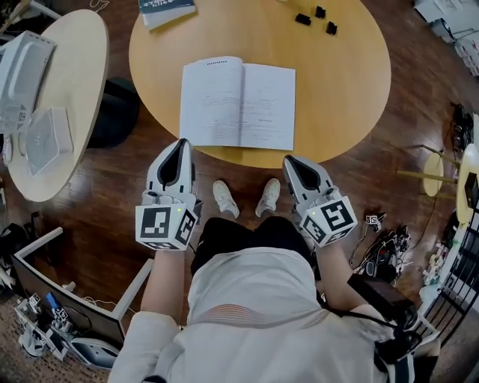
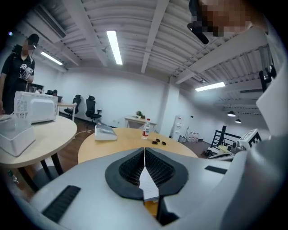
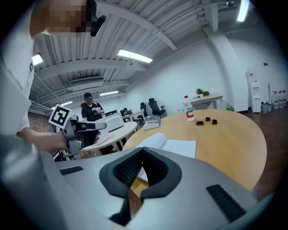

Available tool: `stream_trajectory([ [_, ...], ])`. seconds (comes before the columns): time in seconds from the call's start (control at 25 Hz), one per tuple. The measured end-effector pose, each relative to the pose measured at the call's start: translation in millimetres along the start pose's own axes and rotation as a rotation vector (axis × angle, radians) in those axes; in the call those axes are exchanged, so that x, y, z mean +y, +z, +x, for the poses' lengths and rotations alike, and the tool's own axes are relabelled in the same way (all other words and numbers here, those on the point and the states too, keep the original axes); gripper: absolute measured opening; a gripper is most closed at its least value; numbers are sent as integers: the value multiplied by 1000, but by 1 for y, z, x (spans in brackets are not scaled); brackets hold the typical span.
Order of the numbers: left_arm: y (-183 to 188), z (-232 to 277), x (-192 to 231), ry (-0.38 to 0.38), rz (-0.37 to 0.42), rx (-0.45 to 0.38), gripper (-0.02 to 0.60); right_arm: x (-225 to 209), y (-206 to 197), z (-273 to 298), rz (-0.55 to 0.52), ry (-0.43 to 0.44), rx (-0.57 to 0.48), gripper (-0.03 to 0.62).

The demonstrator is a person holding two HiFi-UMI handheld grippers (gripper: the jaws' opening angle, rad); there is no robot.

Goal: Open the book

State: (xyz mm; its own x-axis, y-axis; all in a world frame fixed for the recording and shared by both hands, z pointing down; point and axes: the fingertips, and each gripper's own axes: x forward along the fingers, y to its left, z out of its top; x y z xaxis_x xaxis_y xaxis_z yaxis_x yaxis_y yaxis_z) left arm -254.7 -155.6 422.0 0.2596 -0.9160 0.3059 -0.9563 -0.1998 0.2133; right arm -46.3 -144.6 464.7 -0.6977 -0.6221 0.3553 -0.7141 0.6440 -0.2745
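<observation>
The book lies open and flat on the round wooden table, close to the near edge, its two white pages facing up and the spine running away from the person. Both tongs hang in front of that edge, above the wooden floor, and neither touches the book. The left gripper has its jaws pressed together, the black pads meeting at the tip with nothing pinched between them; its tip sits just beside the book's near left corner as seen from the head view. The right gripper is likewise closed and empty, its pads touching at the tip, and it points toward the table rim below the book's right page. Between the two tongs the person's white shoes show on the floor. At the table's far side lie a second, closed book and a few small black blocks, with a water bottle standing near them. To the left stands another round table carrying a white appliance.
</observation>
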Motion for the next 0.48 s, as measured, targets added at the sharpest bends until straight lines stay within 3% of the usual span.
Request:
stream_trajectory([
  [0.48,53,-34,-31,-120,122,-56,15,28,81,-24,-92,-74,-161,3],
])
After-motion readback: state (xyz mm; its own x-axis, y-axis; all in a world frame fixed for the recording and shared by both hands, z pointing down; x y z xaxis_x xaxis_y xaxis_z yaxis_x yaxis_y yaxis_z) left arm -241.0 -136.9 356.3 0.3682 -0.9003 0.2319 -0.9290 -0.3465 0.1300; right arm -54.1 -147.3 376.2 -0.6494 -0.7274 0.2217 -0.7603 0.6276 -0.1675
